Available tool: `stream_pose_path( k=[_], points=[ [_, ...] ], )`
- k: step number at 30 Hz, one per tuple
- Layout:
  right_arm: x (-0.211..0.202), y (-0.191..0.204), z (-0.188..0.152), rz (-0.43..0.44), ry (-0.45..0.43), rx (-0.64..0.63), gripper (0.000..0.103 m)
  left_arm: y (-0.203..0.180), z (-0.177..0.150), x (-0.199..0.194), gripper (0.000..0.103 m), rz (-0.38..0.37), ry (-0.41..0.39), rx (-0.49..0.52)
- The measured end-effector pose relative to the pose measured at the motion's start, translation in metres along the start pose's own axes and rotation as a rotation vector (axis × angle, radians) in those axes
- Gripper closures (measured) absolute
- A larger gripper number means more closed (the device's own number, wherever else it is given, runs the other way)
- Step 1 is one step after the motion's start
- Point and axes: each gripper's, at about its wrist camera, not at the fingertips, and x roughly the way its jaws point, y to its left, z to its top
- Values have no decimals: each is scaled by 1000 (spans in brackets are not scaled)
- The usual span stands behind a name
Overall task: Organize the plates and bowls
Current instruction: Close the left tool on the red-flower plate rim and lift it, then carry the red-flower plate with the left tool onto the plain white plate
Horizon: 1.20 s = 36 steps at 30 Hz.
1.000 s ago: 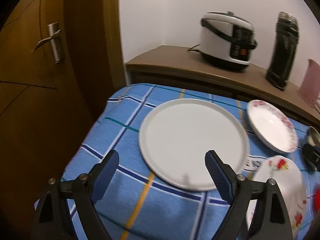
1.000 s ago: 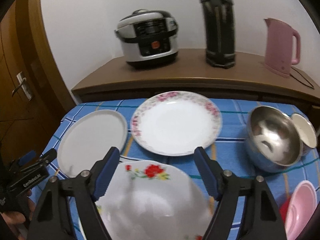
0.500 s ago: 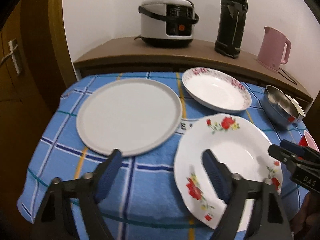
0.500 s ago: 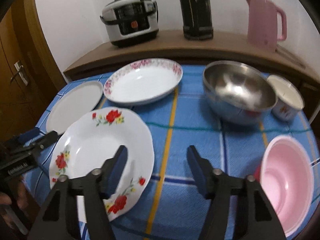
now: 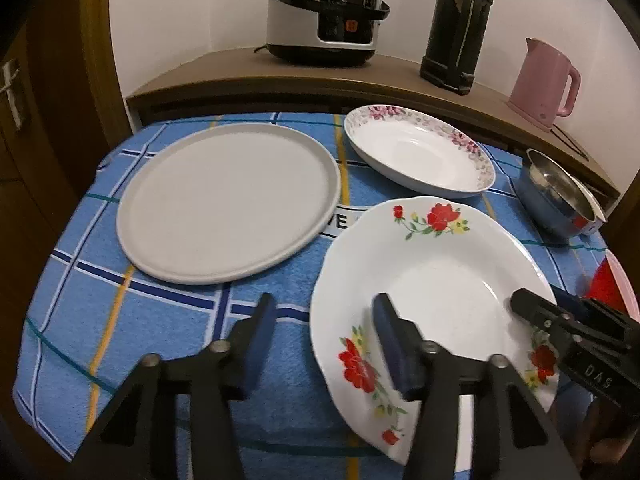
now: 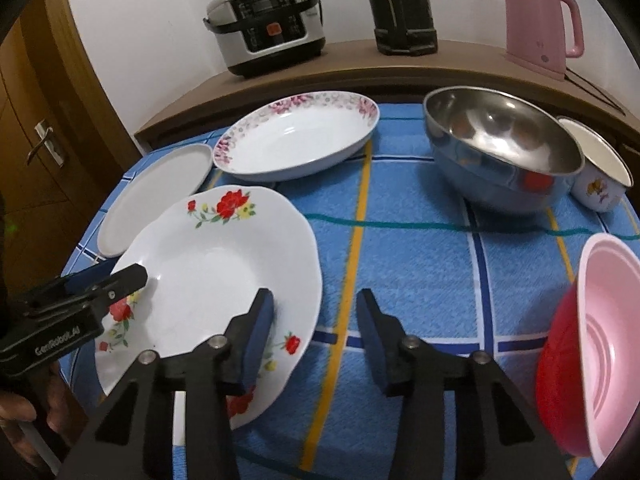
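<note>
Both grippers straddling red-flowered plate rim, grey plate beside, steel bowl near

Counted: three plates, namely grey plate, pink-rimmed plate and red-flowered plate; two bowls, steel bowl and pink bowl; one enamel cup.

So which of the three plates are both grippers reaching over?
The red-rose plate, nearest the camera. The grey plate and the pink-rimmed plate lie farther back, untouched.
</note>
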Motion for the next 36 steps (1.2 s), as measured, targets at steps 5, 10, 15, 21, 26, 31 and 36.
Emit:
stream_pose_path(
  k=[5, 10, 15, 21, 26, 31, 36],
  points=[
    [0, 3, -1, 6, 2, -1, 66, -4, -2, 3, 59, 16, 3, 16],
    [0, 10, -3, 10, -2, -21, 75, -8, -4, 5, 66, -3, -3, 26],
    [1, 14, -4, 18, 2, -28, 78, -10, -4, 6, 66, -9, -2, 27],
    [1, 13, -3, 13, 3, -29, 78, -13, -5, 4, 66, -2, 1, 33],
    [0, 17, -2, 4, 4, -38, 78, -6, -3, 1, 66, 5, -4, 32],
    [-4, 29, 7, 23, -14, -59, 79, 7, 6, -10, 66, 34, -50, 12],
    [-3, 48, 22, 33, -51, -103, 80, 25, 15, -17, 66, 54, -79, -23]
  ],
)
